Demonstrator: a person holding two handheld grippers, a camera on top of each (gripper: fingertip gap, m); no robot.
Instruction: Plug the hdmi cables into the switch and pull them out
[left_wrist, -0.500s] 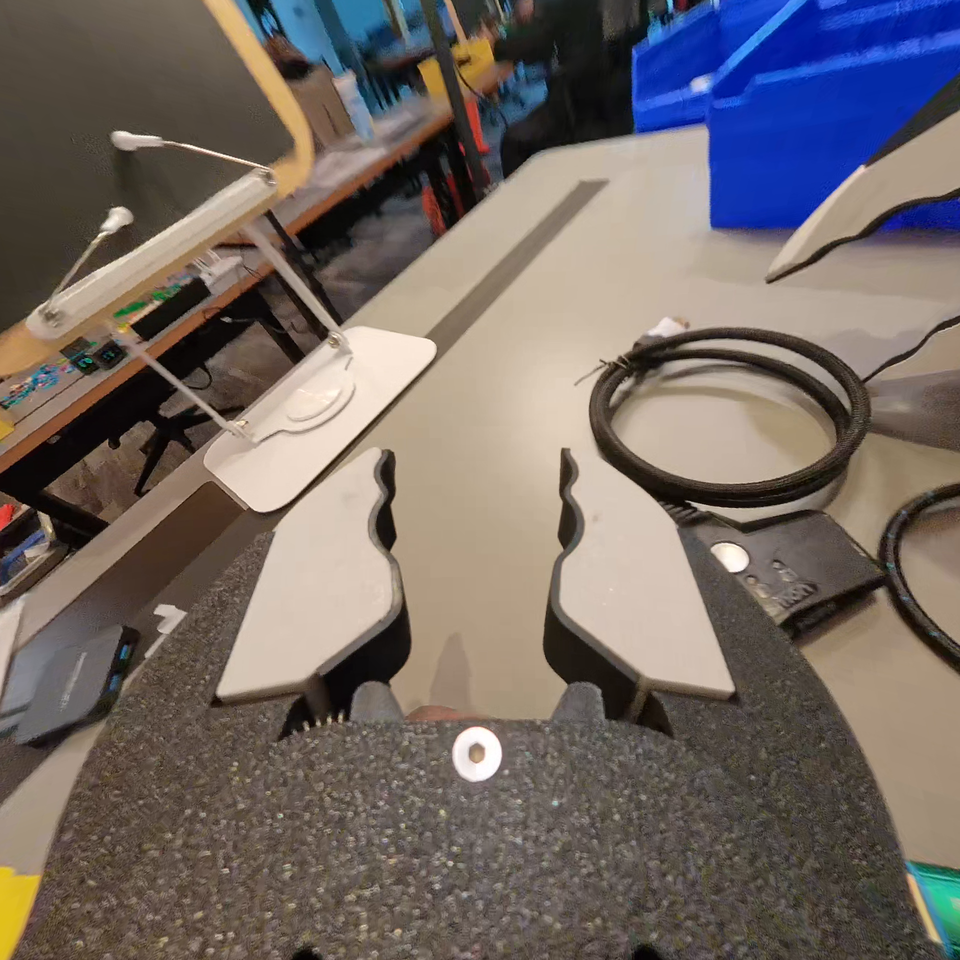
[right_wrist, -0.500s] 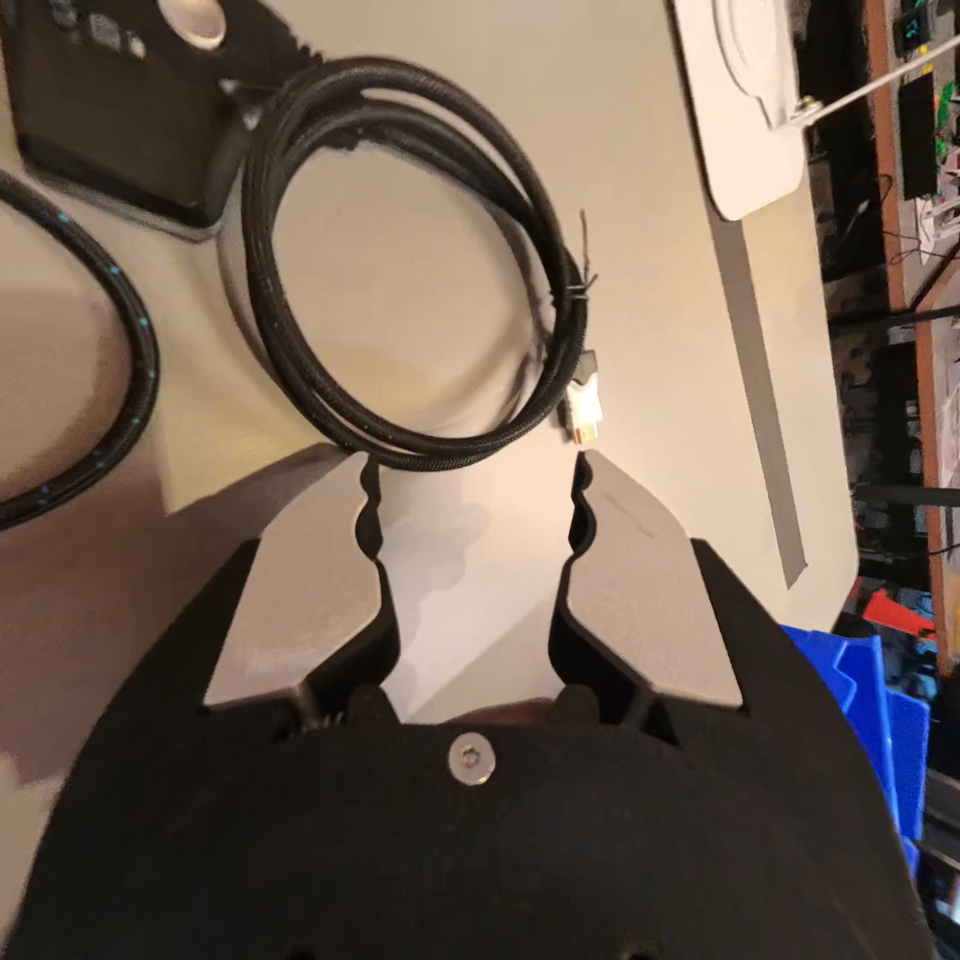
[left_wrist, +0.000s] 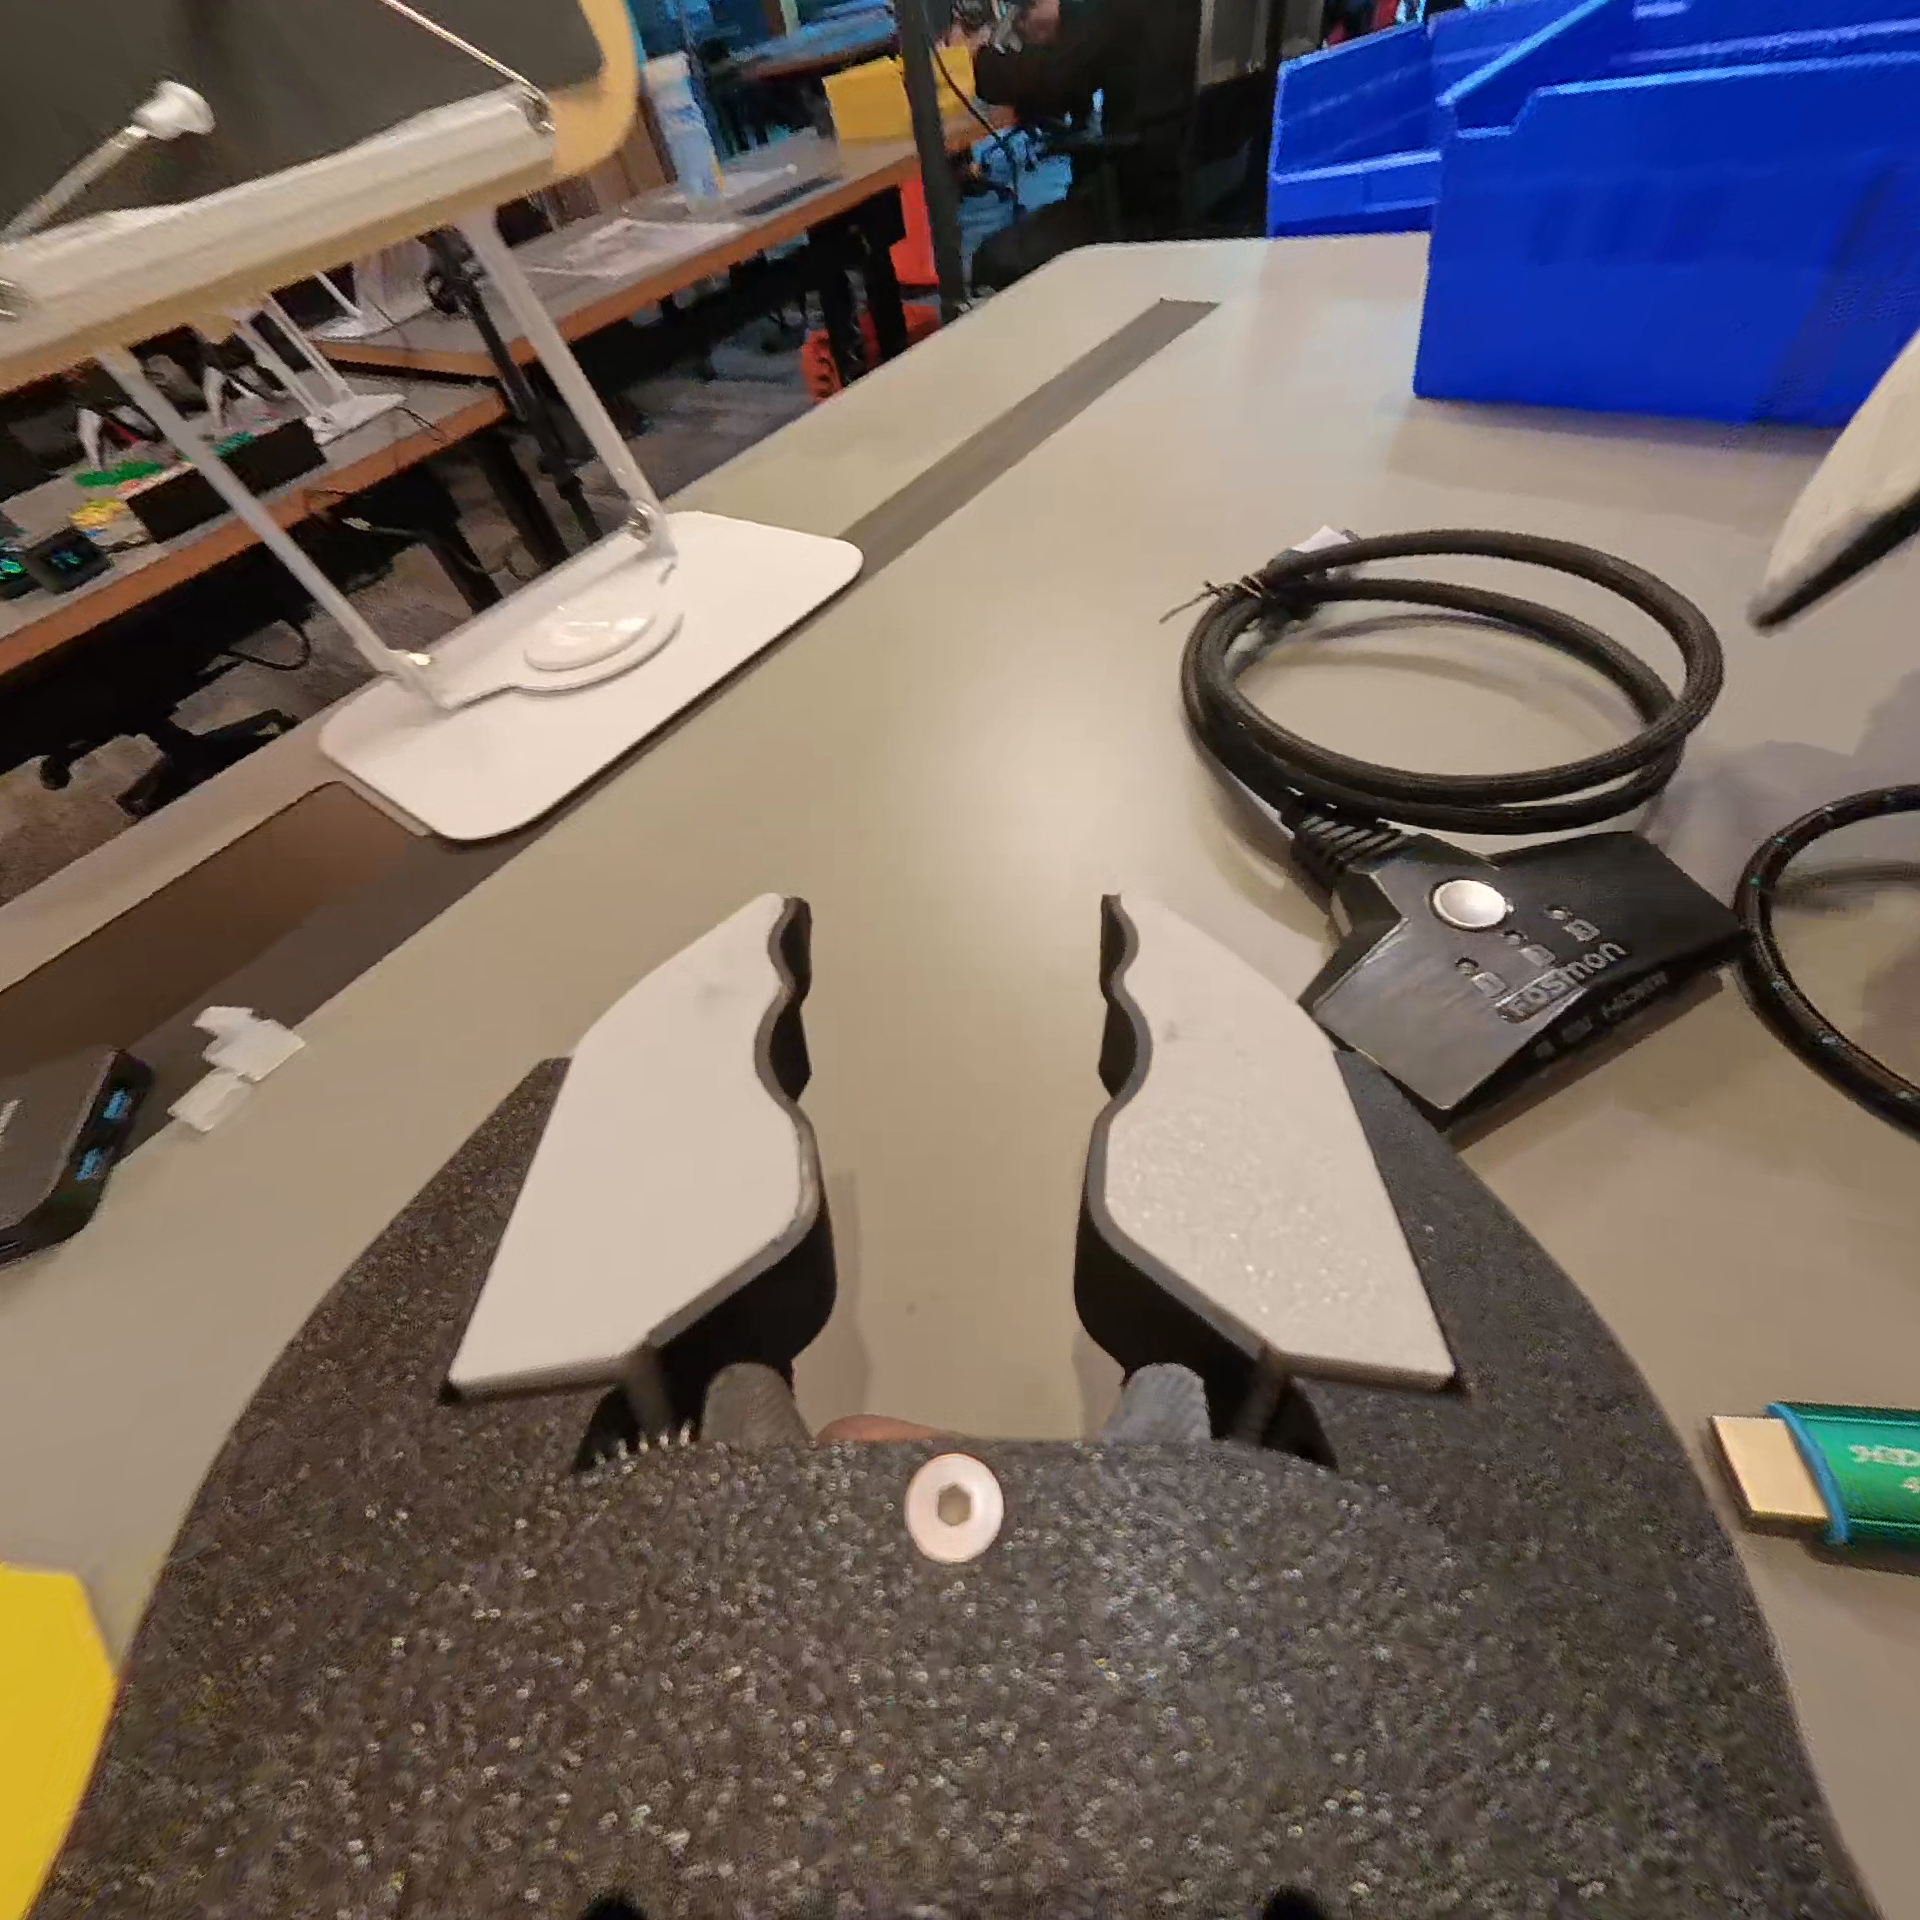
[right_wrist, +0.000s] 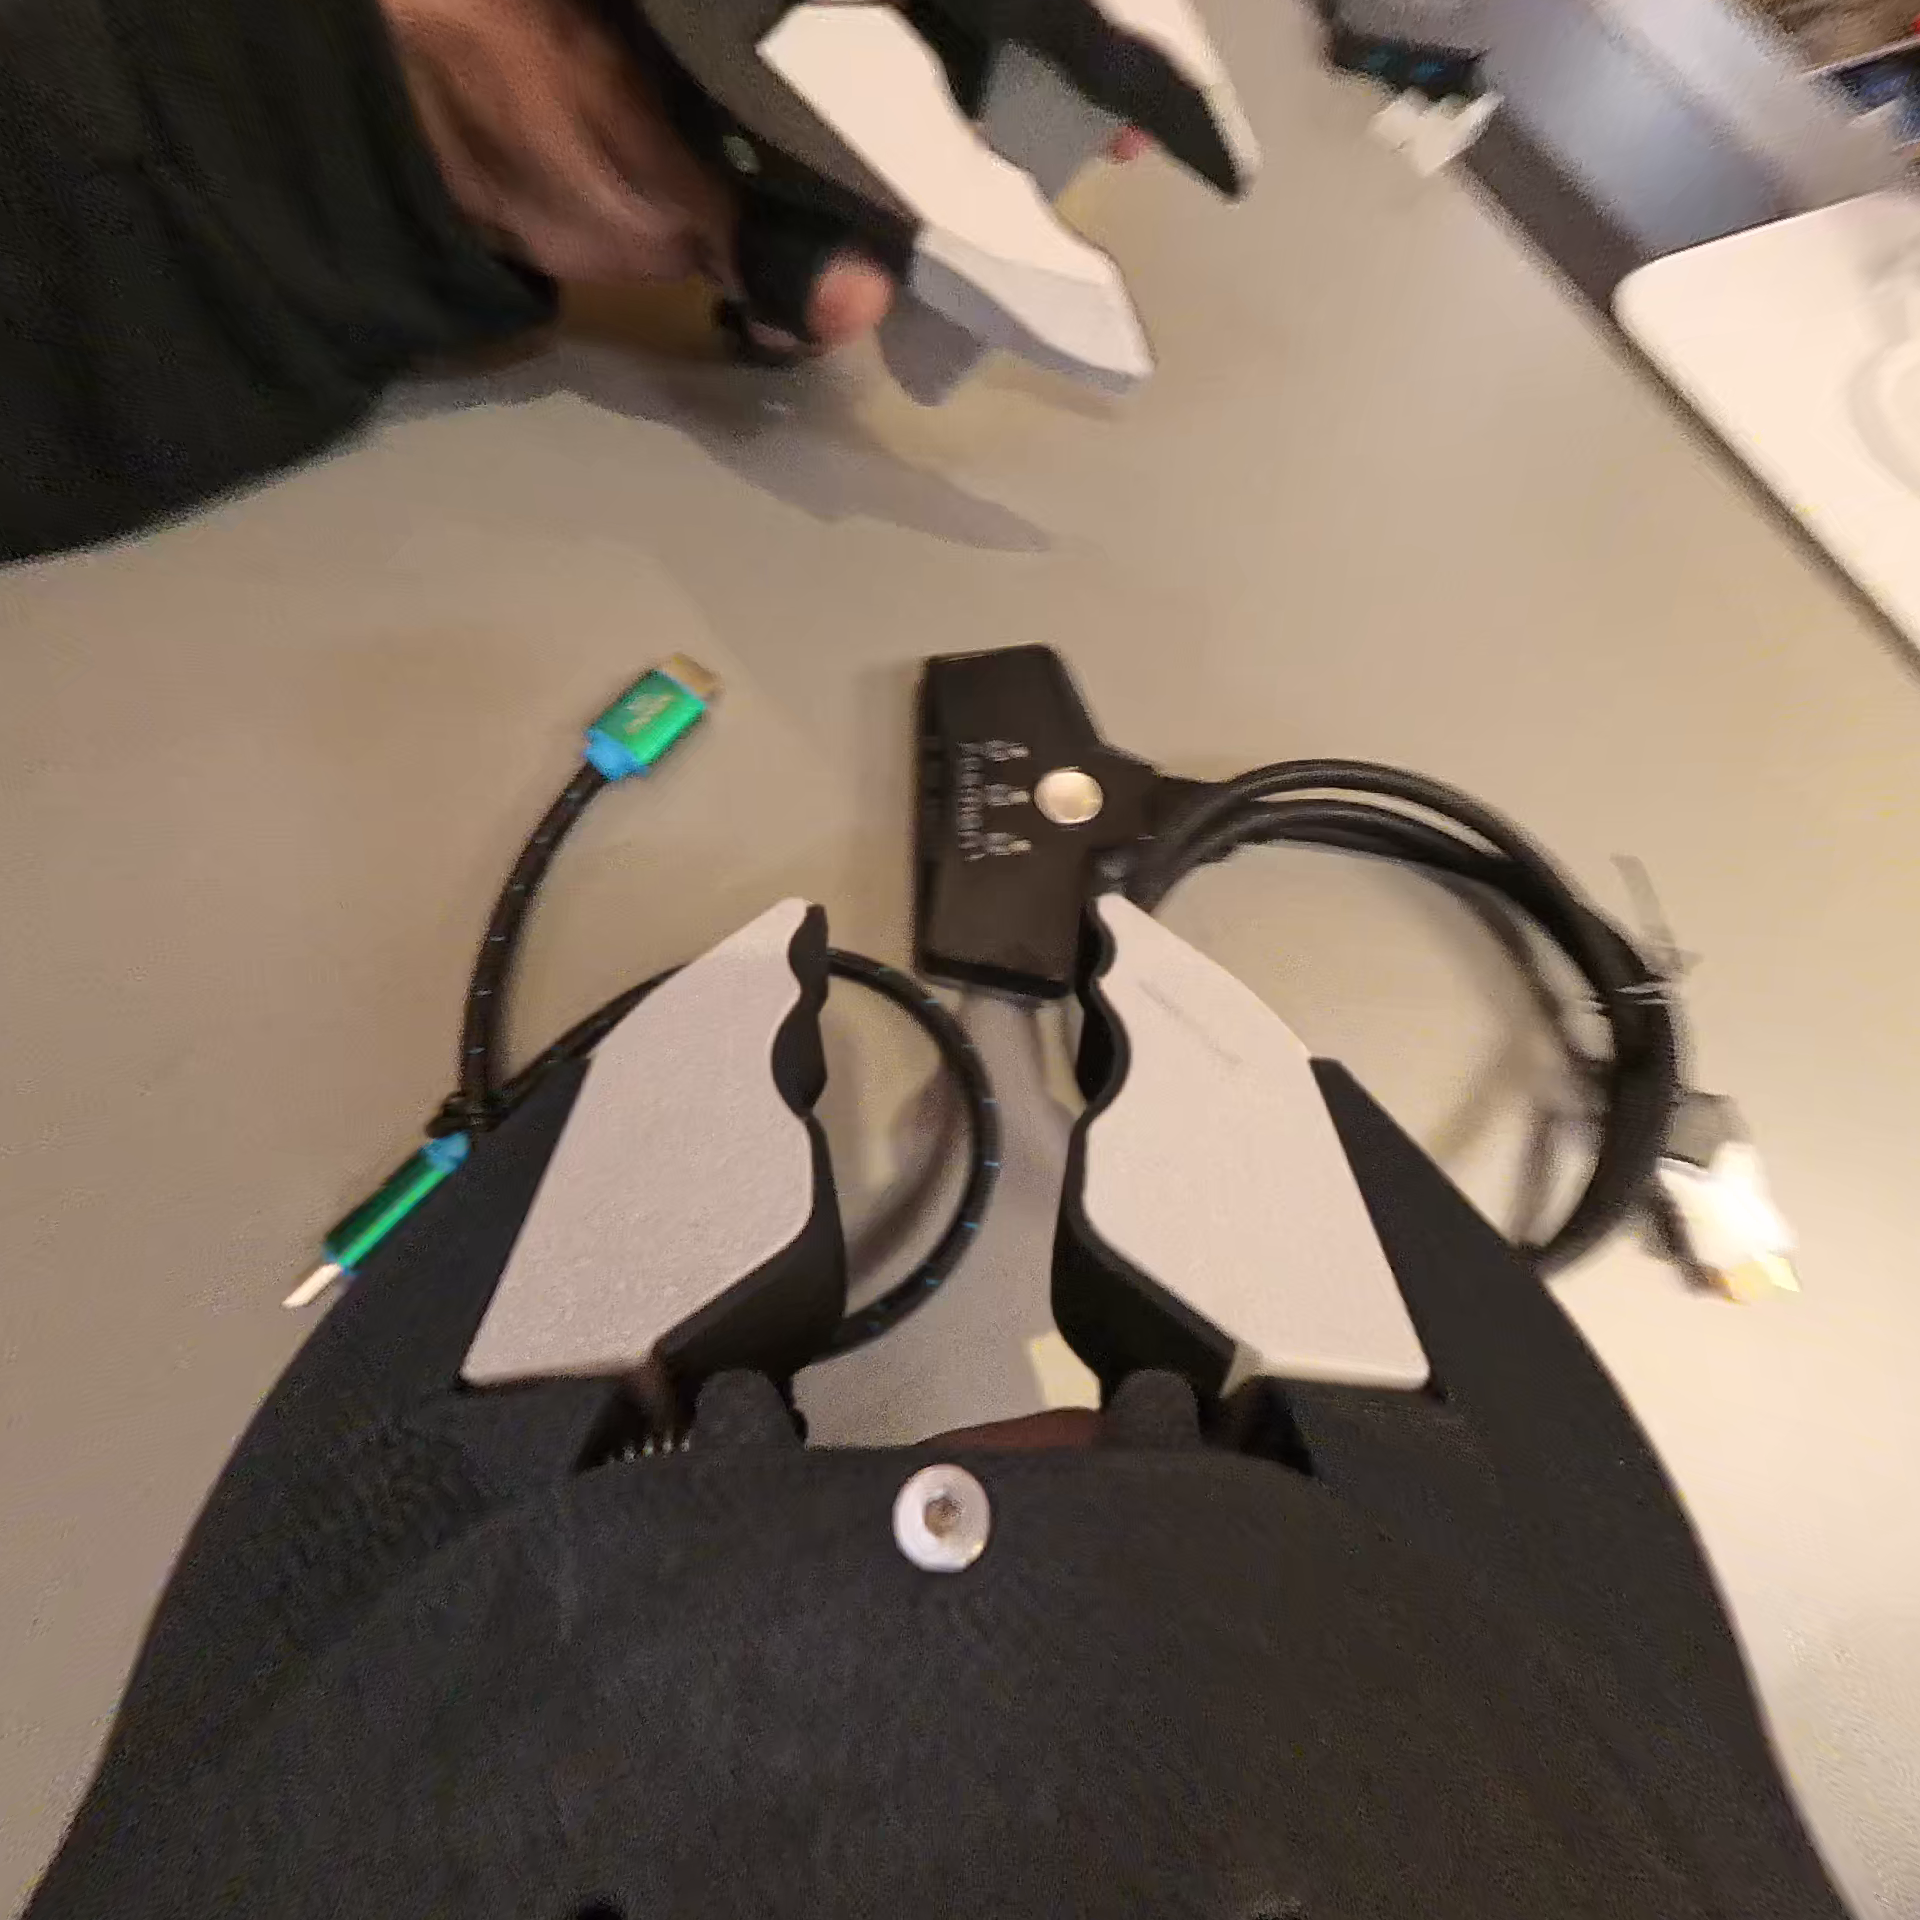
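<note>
Plugging had not begun — both green plugs (right_wrist: 652, 721) lay loose on the desk (right_wrist: 1351, 540) beside the switch (right_wrist: 997, 821), left gripper (left_wrist: 948, 914) and right gripper (right_wrist: 951, 914) spread apart, empty

Bare table (left_wrist: 935, 831) ahead of left gripper (left_wrist: 951, 914); switch (left_wrist: 1496, 977), coiled cable (left_wrist: 1455, 665) crowd right, seemingly.

Grey table (left_wrist: 935, 790). White lamp base (left_wrist: 592, 717) at its left edge, clear struts rising from it. Blue bins (left_wrist: 1662, 208) at far right. Dark box (left_wrist: 52, 1153) and white scraps (left_wrist: 234, 1060) near left.
</note>
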